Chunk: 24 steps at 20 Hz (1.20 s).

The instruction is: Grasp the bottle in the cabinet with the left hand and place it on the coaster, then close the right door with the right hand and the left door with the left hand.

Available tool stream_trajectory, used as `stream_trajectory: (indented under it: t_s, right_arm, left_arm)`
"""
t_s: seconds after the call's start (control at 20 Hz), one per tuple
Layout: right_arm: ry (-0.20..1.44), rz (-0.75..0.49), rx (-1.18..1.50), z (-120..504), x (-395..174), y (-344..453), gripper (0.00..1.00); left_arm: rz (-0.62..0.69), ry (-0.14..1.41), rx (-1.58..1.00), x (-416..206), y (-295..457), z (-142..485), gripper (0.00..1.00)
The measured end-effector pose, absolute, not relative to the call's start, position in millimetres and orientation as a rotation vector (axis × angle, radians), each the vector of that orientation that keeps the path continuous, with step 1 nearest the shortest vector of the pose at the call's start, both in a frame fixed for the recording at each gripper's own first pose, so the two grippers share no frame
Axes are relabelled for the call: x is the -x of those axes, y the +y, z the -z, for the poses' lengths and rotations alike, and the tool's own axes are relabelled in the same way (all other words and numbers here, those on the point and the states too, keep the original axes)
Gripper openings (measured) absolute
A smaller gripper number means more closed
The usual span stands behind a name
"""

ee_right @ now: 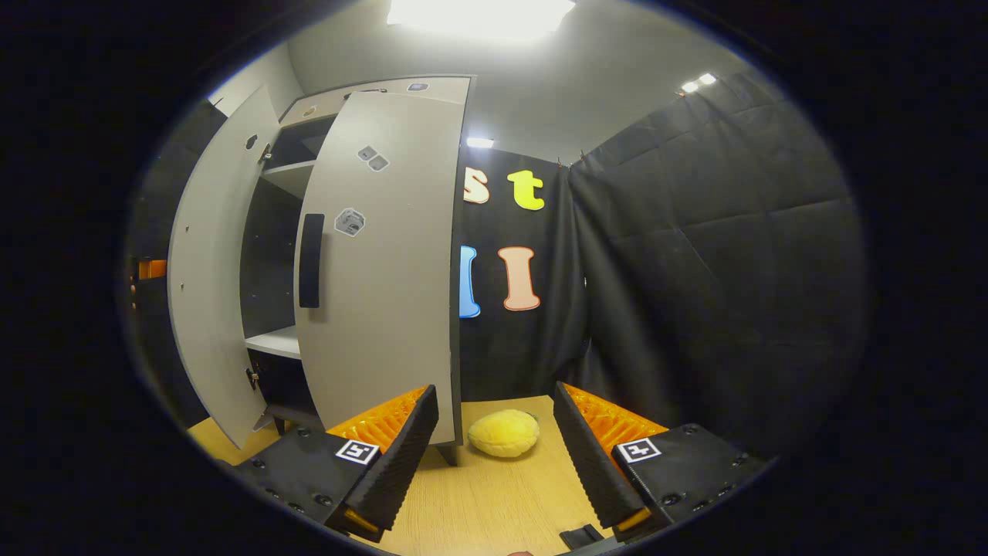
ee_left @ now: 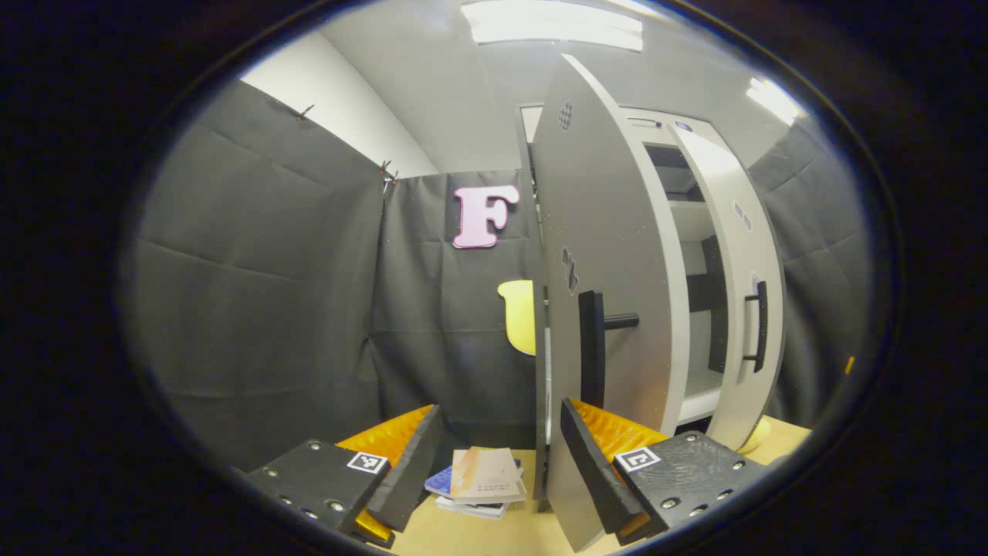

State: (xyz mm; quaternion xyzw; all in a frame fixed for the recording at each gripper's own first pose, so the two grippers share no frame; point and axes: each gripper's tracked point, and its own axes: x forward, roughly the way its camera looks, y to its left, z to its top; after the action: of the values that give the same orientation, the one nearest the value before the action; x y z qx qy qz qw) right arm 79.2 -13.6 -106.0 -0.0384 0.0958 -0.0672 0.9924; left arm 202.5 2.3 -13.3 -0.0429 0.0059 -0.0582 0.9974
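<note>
left gripper point(ee_left: 494, 463): its two fingers stand wide apart and hold nothing; it is level above the light wooden table point(ee_left: 494, 537), pointing at the edge of the left door.
left door: the tall grey cabinet door with a black bar handle point(ee_left: 610, 309) stands open, nearly edge-on just in front of the left gripper; its lower corner lies between the two fingers, touching neither as far as can be seen.
right gripper point(ee_right: 494, 455): its fingers are also spread wide with nothing between them; it is held low and level over the table point(ee_right: 478, 510), pointing past the outer edge of the right door.
right door: the grey cabinet door with a black handle point(ee_right: 378, 262) is partly open, just to the left of the right gripper.
cabinet: the grey cabinet with white shelves point(ee_right: 274, 340) shows between both doors.
bottle and coaster: cannot be made out.
books: a small stack of books point(ee_left: 480, 483) lies on the table between the left gripper's fingers, farther off.
yellow thing: a soft round yellow object point(ee_right: 503, 432) lies on the table, beside the right door's lower corner.
</note>
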Motion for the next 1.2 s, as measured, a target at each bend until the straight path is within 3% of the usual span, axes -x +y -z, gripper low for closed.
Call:
stream_trajectory:
  t_s: [0.1,0.15,0.2,0.35,0.4,0.55,0.6,0.9,0.95,1.0,1.05,1.15,1.2]
  right_arm:
    - [0.189,0.138,0.077,105,-78,-17,0.96]
    - [0.189,0.14,0.078,104,-77,-19,0.92]
    - [0.188,0.143,0.081,103,-76,-22,0.96]
    - [0.188,0.155,0.085,101,-71,-30,0.96]
    - [0.188,0.159,0.085,100,-69,-32,0.92]
    - [0.188,0.171,0.092,98,-65,-38,0.96]
    - [0.187,0.177,0.095,98,-64,-41,0.92]
    - [0.192,0.225,0.093,98,-50,-62,0.96]
    - [0.193,0.231,0.091,98,-48,-65,0.96]
    - [0.195,0.236,0.089,99,-45,-66,0.96]
    - [0.197,0.24,0.089,99,-42,-68,0.96]
    - [0.201,0.243,0.091,100,-43,-68,0.92]
    - [0.202,0.243,0.091,99,-42,-68,0.92]
  left_arm:
    - [0.128,0.008,0.099,-202,-10,14,0.98]
    - [0.132,0.006,0.105,-202,-15,12,0.98]
    - [0.138,0.003,0.11,-201,-17,12,0.98]
    - [0.164,-0.004,0.121,-202,-29,11,0.98]
    - [0.174,-0.007,0.125,-203,-40,9,0.98]
    - [0.202,-0.016,0.13,-206,-61,8,0.98]
    - [0.206,-0.016,0.129,-208,-67,9,0.91]
    - [0.261,-0.029,0.154,-232,-115,5,0.91]
    - [0.268,-0.029,0.153,-237,-122,6,0.98]
    - [0.27,-0.031,0.148,-239,-130,9,0.98]
    - [0.267,-0.031,0.141,-244,-137,9,0.91]
    - [0.256,-0.032,0.127,-249,-144,13,0.91]
    - [0.252,-0.027,0.125,-251,-146,15,0.98]
